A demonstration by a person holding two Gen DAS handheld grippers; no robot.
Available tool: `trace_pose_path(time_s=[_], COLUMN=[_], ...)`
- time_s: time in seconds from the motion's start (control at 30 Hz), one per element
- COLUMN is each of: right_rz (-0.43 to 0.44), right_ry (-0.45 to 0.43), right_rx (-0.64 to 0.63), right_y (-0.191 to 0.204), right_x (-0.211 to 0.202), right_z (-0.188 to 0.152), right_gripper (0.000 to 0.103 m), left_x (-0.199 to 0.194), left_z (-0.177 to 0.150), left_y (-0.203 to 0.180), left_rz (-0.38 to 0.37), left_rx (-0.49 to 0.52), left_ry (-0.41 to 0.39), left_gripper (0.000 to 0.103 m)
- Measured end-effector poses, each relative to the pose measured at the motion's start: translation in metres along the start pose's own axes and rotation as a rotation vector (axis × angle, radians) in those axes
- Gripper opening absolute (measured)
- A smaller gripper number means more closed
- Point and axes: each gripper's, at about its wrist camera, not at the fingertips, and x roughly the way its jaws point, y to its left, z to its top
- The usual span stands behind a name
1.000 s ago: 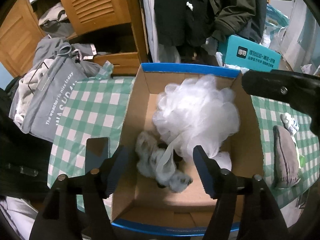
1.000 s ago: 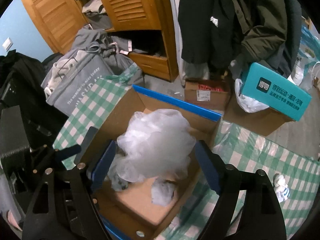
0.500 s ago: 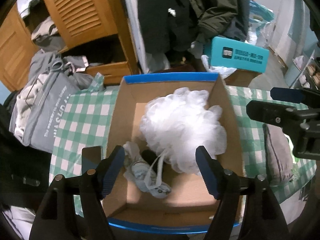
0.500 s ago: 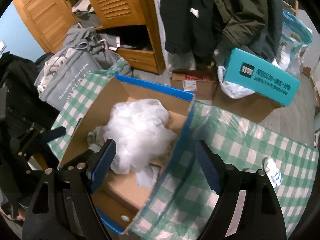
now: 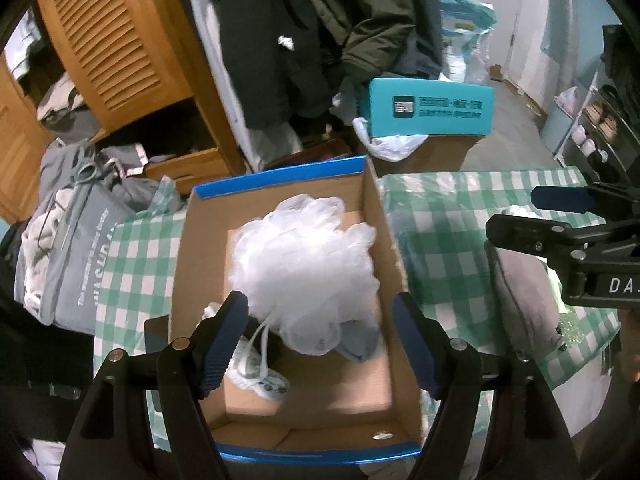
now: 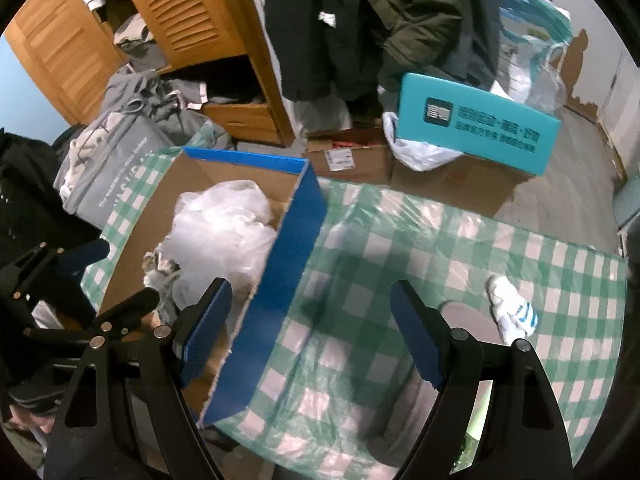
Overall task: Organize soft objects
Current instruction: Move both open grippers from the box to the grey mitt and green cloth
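A cardboard box with blue rims [image 5: 280,174] [image 6: 296,248] stands on the green checked tablecloth. In it lie a white mesh bath pouf [image 5: 304,264] [image 6: 216,232] and pale socks [image 5: 256,376]. My left gripper [image 5: 320,344] is open and empty above the box's near half. My right gripper [image 6: 310,332] is open and empty, above the cloth just right of the box. A grey soft pouch [image 5: 520,292] and a white-and-blue sock [image 6: 512,308] lie on the cloth to the right.
A grey tote bag [image 5: 76,248] with clothes sits left of the table. A teal carton [image 6: 476,136] on cardboard boxes stands behind it. A wooden louvred wardrobe [image 6: 188,12] and hanging dark coats [image 5: 320,32] fill the back.
My right gripper has swung right, from over the box to over the cloth beside it. My left gripper has pulled back and up a little. Both stay open.
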Motion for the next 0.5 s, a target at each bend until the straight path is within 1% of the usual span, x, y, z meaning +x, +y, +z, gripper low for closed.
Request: trace_pose_path(time_s=[0.37,0.5], right_rz=[-0.022,-0.066], right_ry=[-0.02,-0.028], right_rx=[0.047,0.043], right_y=[-0.037,-0.051], right_x=[-0.024,-0.032], right_z=[-0.021,-0.031], right_gripper=[0.082,0.083], left_x=[0.0,0.002], left_z=[0.002,0.003], left_y=[-0.038,-0.051], left_rz=[-0.029,-0.045], left_rx=[0.077,0.094], left_ry=[0.012,0.023], left_gripper=[0.076,0.076])
